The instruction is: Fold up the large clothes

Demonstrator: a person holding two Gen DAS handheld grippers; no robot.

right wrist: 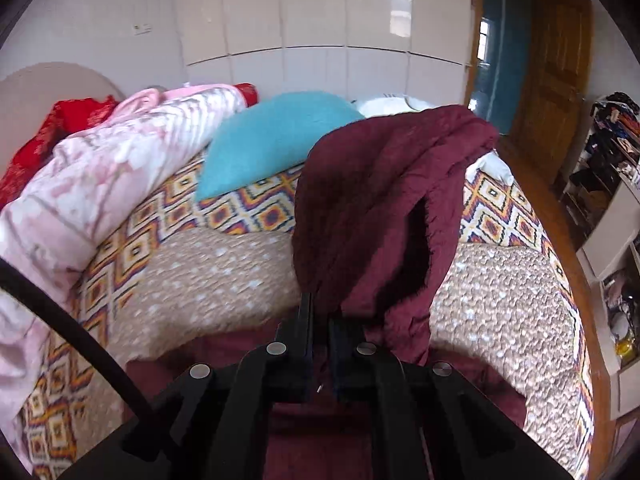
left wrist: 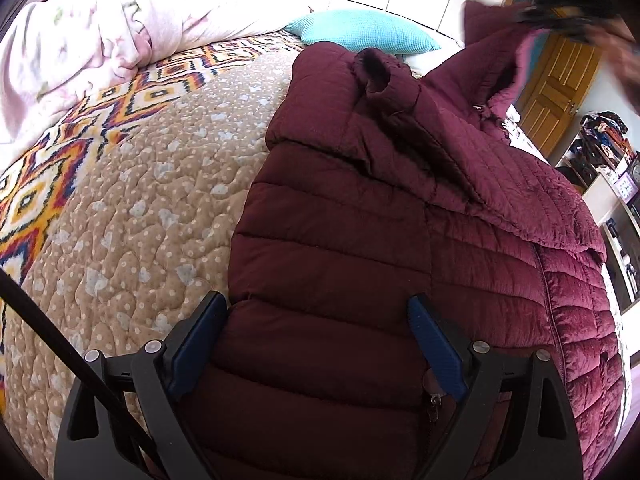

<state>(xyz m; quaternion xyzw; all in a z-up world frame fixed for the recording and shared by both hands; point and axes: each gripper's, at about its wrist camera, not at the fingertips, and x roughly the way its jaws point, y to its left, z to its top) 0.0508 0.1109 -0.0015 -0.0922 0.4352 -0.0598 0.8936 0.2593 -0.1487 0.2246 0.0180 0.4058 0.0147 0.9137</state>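
In the left wrist view, a big dark red puffy jacket (left wrist: 360, 248) lies on the bed (left wrist: 132, 216), on a tan dotted quilt. The left claw (left wrist: 316, 344) is wide open, with one blue finger on each side of the jacket's bottom part. Its pads do not seem to press on the cloth, so it holds nothing. A sleeve (left wrist: 376, 76) is tucked over the top of the jacket. On the far right, one side of the jacket is lifted up in the air toward a blurry right claw (left wrist: 560, 12). A blue pillow (left wrist: 364, 32) and a pink blanket (left wrist: 92, 36) sit behind it.

In the right wrist view, the right claw (right wrist: 320, 328) is shut tight on a piece of the jacket (right wrist: 380, 216), and the red cloth hangs up in front of the camera. The bed and the blue pillow (right wrist: 272, 140) show behind it.

The step looks like folding the lifted side over the middle. To do it well, the right claw should keep its tight pinch and carry the flap across, then lay it down flat. The left claw could press the bottom part so the slippery jacket does not slide. The puffy cloth may spring back, so smooth it down after.
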